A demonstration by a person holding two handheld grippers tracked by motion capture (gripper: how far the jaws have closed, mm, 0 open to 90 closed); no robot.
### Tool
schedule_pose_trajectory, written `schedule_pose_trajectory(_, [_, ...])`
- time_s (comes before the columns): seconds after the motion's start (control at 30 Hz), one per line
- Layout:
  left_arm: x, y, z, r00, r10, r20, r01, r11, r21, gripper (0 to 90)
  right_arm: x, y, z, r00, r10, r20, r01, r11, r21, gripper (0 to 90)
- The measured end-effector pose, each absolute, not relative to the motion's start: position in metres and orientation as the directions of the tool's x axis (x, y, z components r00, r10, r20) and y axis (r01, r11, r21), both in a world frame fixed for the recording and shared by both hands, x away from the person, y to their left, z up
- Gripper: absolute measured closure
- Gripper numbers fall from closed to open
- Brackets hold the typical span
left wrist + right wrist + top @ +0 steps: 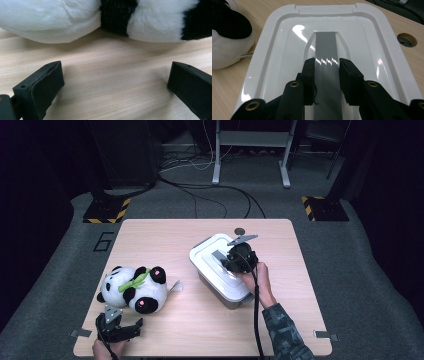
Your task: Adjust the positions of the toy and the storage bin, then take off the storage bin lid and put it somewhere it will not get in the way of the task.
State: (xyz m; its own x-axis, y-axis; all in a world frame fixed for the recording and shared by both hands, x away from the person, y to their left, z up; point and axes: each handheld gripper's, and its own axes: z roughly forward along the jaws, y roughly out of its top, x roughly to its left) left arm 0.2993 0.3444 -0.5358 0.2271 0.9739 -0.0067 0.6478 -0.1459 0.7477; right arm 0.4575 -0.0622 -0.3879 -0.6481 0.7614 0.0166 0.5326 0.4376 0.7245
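Note:
A black-and-white panda plush [134,289] with a green bow lies on the left of the wooden table [165,240]. Its fur [75,22] crosses the top of the left gripper view. My left gripper [124,320] rests open near the table's front edge, just short of the panda, with bare wood between its jaws [115,75]. To the right stands a box with a white lid [206,251]. My right gripper [226,262] is over the lid [277,50], and its jaws [327,65] press both sides of the lid's grey handle [325,45].
A round grommet hole [240,231] sits in the table behind the box, also visible past the lid [407,40]. The panda [227,37] lies left of the box. Cables and stand feet lie on the grey floor beyond the table.

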Motion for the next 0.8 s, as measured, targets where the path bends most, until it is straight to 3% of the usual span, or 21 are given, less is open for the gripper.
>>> schedule_pose_trajectory(0.8, [0.299, 0.344, -0.536, 0.228, 0.974, -0.006, 0.647, -0.147, 0.748, 0.0, 0.449, -0.068, -0.37, -0.639, 0.769, -0.02, 0.489, 0.426, 0.761, 66.7])
